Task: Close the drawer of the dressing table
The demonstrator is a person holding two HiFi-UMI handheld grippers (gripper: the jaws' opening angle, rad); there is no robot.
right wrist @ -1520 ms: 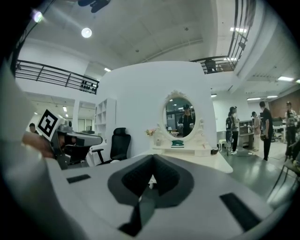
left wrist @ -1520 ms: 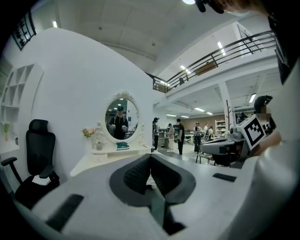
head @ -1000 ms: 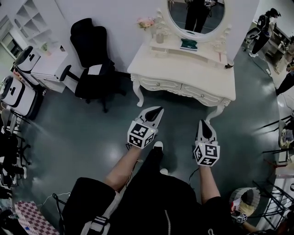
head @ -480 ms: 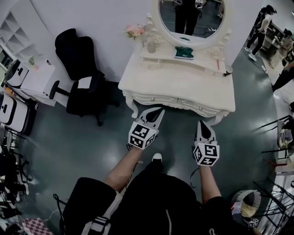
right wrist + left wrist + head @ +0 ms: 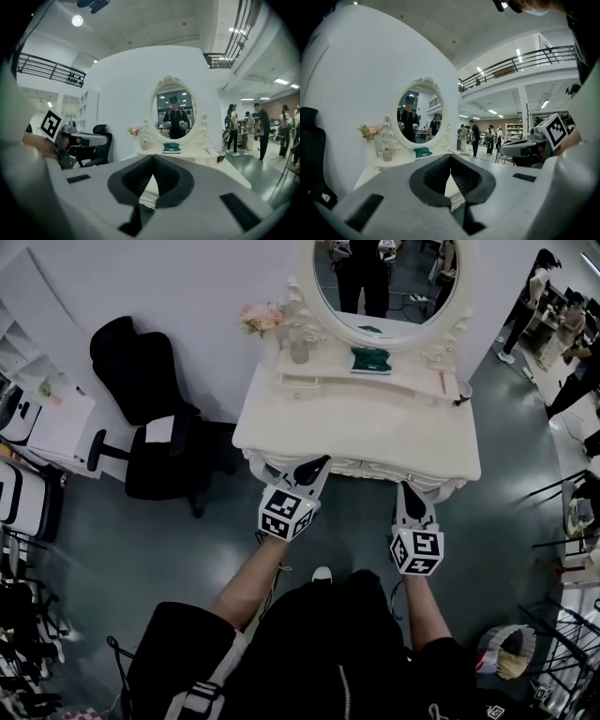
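The white dressing table (image 5: 366, 423) with an oval mirror (image 5: 384, 277) stands against the wall straight ahead. Its drawer front (image 5: 361, 466) shows only as a thin strip under the tabletop's front edge, so I cannot tell how far out it stands. My left gripper (image 5: 322, 463) is shut and empty, its tip at the table's front edge left of centre. My right gripper (image 5: 405, 487) is also shut and empty, just short of the front edge at the right. In each gripper view the closed jaws (image 5: 450, 156) (image 5: 153, 156) point level at the table (image 5: 234, 173).
A black office chair (image 5: 150, 427) stands left of the table. On the table's raised shelf are a vase of pink flowers (image 5: 262, 317) and a green item (image 5: 370, 359). White cabinets (image 5: 47, 427) line the left side. People (image 5: 562, 343) stand at the far right.
The person has stepped forward; the dressing table has come nearer in the head view. Both grippers have travelled with the person, from over open floor to the table's front edge, still shut.
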